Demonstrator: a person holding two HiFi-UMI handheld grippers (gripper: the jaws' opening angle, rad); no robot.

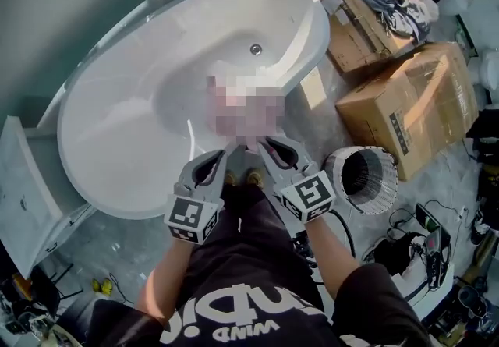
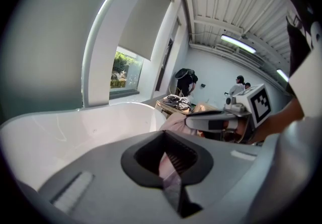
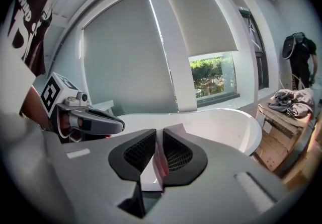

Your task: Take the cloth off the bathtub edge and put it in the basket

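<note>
The person stands at the near end of the white bathtub (image 1: 125,119) and holds the two grippers close together, side by side, above its rim. The left gripper (image 1: 221,157) has its jaws clenched on a pinkish cloth (image 2: 176,125); a fold of the fabric is pressed between the dark pads and the rest bunches up just beyond the tips. The right gripper (image 1: 273,149) is also closed on the same cloth, with a thin pale-pink strip squeezed between its two ribbed pads, which stand nearly together. So the cloth is in the air, carried by both grippers and not lying on the tub edge. From above, the part of it that hangs past the jaws is blurred, so I cannot tell its shape there. The basket (image 1: 366,152), a white woven one with a dark inside, lies on the floor to the right of the person, near the right gripper but well apart from the cloth. Behind it are two cardboard boxes (image 1: 413,104), and some grey clothes (image 1: 390,2) lie on the farther box.
</note>
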